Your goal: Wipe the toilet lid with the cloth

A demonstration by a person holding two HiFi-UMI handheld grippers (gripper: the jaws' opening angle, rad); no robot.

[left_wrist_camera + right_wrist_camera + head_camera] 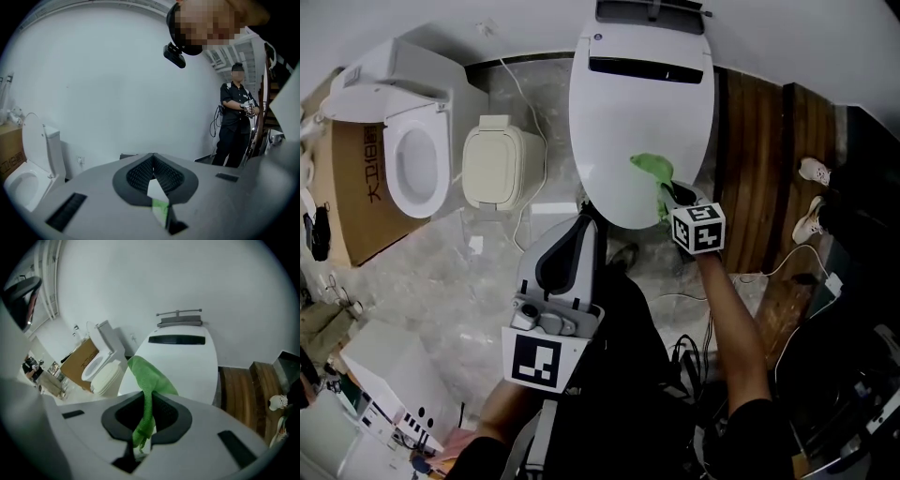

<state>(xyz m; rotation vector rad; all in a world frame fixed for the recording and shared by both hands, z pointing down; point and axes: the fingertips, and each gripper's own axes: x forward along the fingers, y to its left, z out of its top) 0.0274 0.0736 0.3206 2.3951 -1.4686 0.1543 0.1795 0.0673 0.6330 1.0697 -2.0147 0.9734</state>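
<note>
Marble floor [478, 281], white wall [140, 282], a spare toilet [417, 159] at upper left. The right gripper [667, 199] has its fingers [121, 416] clamped on the green cloth [147, 376], which lies on the lid [628, 103] near its lower right edge, centre frame. The left gripper [581, 225] hangs low, just short of the lid, fingers [136, 174] together on nothing. My read: wiping is under way, and the broad upper lid is left to do.
</note>
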